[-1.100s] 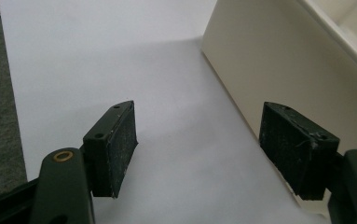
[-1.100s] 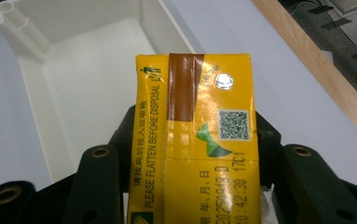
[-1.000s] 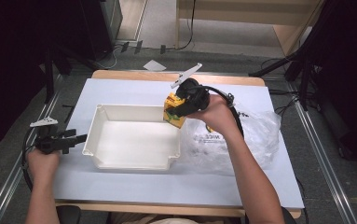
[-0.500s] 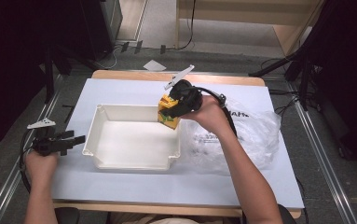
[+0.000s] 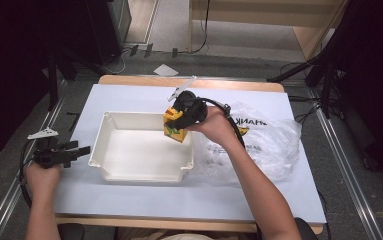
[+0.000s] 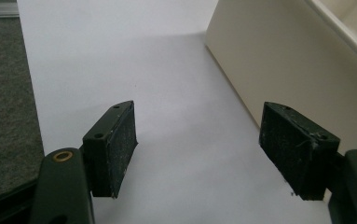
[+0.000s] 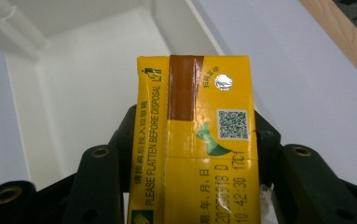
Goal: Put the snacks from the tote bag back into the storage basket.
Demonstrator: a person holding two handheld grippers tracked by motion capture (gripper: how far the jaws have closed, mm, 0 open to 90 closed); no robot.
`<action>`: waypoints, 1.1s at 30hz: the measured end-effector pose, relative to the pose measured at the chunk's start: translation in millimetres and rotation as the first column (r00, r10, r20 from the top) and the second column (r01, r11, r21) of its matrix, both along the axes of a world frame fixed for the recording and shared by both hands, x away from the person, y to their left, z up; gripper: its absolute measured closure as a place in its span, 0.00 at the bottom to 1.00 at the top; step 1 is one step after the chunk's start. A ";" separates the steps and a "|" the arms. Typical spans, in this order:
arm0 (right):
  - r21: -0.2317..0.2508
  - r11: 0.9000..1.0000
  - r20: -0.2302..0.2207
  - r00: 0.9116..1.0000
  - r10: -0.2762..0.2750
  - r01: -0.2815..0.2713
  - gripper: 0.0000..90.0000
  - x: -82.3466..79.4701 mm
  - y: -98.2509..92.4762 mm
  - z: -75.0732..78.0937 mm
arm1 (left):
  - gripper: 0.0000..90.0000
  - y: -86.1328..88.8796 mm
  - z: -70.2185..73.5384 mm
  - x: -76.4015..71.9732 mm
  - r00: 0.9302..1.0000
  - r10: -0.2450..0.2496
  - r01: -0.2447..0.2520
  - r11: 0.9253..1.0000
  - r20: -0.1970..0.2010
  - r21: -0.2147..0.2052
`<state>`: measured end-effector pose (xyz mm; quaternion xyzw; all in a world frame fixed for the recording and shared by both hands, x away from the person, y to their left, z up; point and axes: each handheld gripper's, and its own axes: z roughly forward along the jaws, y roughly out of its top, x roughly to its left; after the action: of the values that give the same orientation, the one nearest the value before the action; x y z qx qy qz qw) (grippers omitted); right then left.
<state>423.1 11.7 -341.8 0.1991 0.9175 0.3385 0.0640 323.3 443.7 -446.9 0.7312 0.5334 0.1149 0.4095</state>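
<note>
A yellow drink carton [image 5: 173,127] [image 7: 195,140] with green print and a brown strip is held between the jaws of my right gripper [image 5: 178,120] [image 7: 192,135]. It hangs over the back right corner of the white tray [image 5: 101,150]. In the right gripper view the carton's top faces the camera, with the tray's inner corner [image 7: 50,70] behind it. My left gripper [image 5: 76,151] [image 6: 197,147] rests on the white table cover left of the tray, its jaws open with nothing between them. The tray's outer wall [image 6: 278,60] stands beside its right pad.
A crumpled clear plastic bag [image 5: 264,145] with black lettering lies right of the tray, under the right forearm. The white cover [image 5: 139,200] ends at the wooden table edge [image 5: 144,80] at the back. Metal rails run along both sides of the table.
The right gripper with the carton has moved left and down, from the tray's right rim to just over the tray's back right corner. The left gripper has stayed put.
</note>
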 end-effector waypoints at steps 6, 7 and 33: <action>-0.026 1.000 -0.023 1.000 -0.003 0.002 0.59 6.2 7.1 -16.2 | 0.32 -0.1 -0.4 0.2 1.000 0.004 -0.004 1.000 -0.001 -0.001; -0.028 1.000 -0.025 1.000 -0.002 0.001 0.59 6.9 8.3 -18.6 | 0.32 -0.1 -0.4 0.2 1.000 0.003 -0.003 1.000 -0.001 -0.001; -0.085 0.996 -0.042 0.999 -0.030 0.026 0.58 19.9 13.9 -50.7 | 0.32 -0.5 -0.1 0.6 1.000 0.001 -0.001 1.000 -0.002 0.001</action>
<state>442.9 25.5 -392.5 0.2165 0.9292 0.2939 0.0572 323.9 443.1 -447.0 0.7311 0.5343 0.1147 0.4084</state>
